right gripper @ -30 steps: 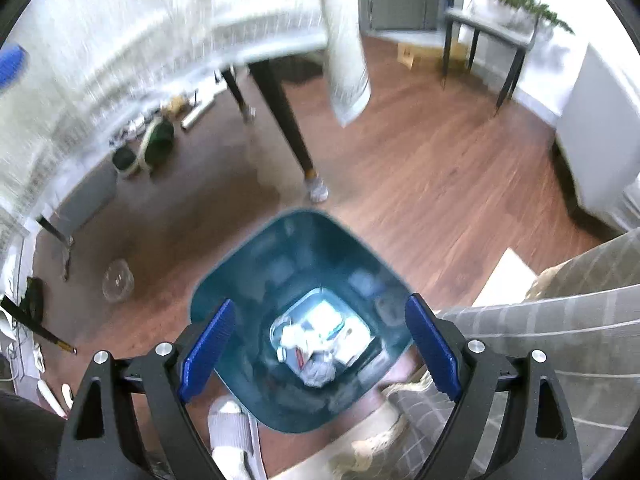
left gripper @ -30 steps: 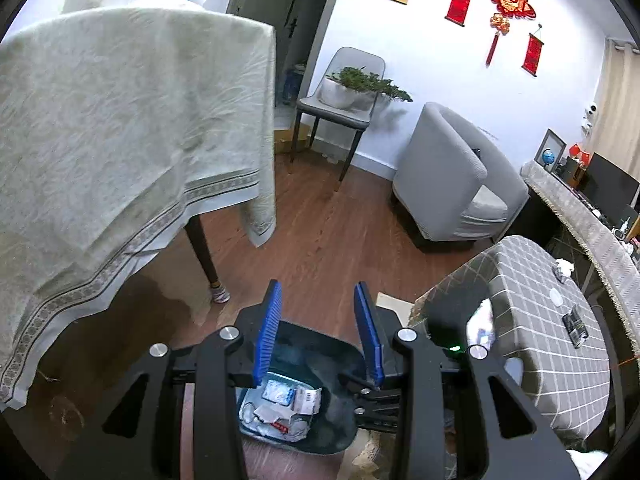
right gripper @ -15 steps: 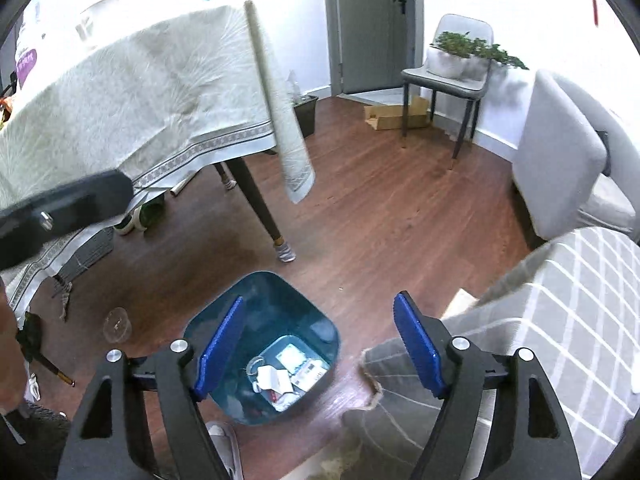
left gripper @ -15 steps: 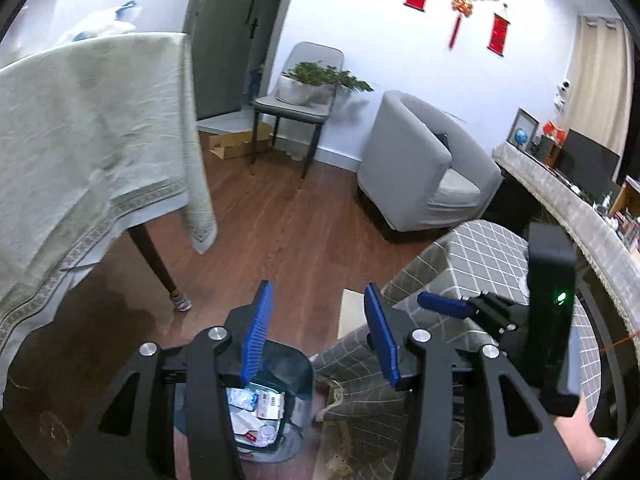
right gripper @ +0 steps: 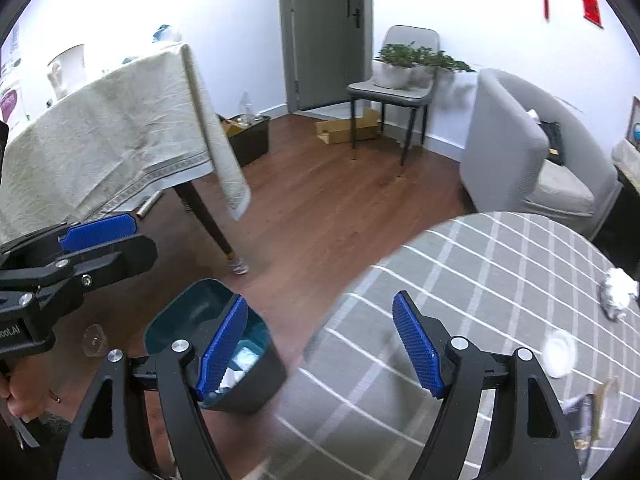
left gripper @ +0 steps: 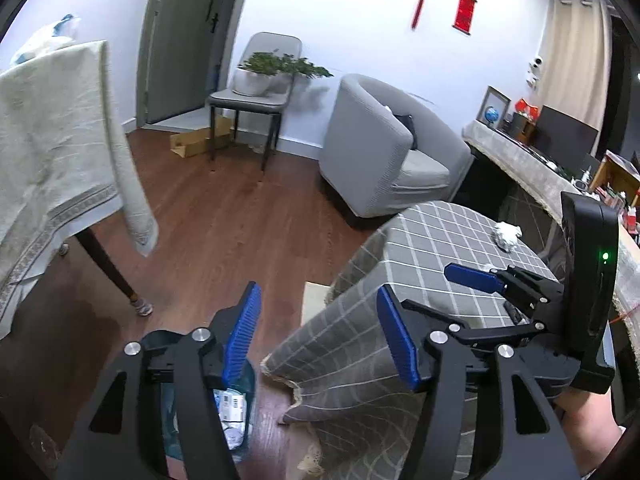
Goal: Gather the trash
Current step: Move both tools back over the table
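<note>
A dark teal trash bin stands on the wood floor beside the checked table and holds paper scraps; it also shows in the left wrist view. A crumpled white wad lies on the grey checked tablecloth, also in the right wrist view. A small white disc lies nearer. My left gripper is open and empty, above the table's corner. My right gripper is open and empty over the table edge.
A table with a beige cloth stands at left. A grey armchair and a chair with a potted plant stand at the back. A cardboard box lies on the floor. A dark object lies on the checked table.
Both grippers have lifted away from over the bin and swung right toward the checked table. The bin has slid to the lower left of both views.
</note>
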A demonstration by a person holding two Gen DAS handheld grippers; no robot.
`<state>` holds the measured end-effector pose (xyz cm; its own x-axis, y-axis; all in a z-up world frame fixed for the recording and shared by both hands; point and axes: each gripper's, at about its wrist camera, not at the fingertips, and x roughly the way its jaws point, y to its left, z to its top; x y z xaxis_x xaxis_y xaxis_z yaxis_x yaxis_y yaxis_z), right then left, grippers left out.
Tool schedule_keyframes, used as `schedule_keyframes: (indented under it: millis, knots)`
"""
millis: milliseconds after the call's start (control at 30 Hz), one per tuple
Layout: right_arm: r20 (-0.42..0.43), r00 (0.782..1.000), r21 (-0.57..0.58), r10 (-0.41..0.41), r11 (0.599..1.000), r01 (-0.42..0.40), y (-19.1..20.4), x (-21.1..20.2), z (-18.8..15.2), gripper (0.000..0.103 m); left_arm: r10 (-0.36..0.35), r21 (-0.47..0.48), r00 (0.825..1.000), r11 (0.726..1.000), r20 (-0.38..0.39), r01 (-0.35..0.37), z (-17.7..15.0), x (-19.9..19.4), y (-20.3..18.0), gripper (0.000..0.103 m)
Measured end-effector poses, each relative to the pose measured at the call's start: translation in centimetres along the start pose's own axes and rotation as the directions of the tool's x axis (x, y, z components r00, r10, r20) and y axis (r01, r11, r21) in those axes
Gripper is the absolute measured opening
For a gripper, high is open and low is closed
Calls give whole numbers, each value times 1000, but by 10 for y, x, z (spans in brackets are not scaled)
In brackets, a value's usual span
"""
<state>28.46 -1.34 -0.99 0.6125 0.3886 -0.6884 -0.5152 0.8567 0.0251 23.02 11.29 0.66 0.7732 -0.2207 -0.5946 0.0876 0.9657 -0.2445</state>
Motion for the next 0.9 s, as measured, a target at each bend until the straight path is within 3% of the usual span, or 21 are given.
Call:
schedule_keyframes:
  millis: [367,567,900]
  knots:
    - [21,995,100,-95,991,93,-81,-37,-24,76,-77,82,997,994,-20,78,-1,27,-59,75]
    - [21,992,148,-122,982,118,-113,-48,-36,80,-137,165,990,976,-37,142,-8,43,-93,84]
    - [33,984,290,-174,944,158,-175,-70,-58,81,-242,239,962,934,-126,266,-20,67,-144,94]
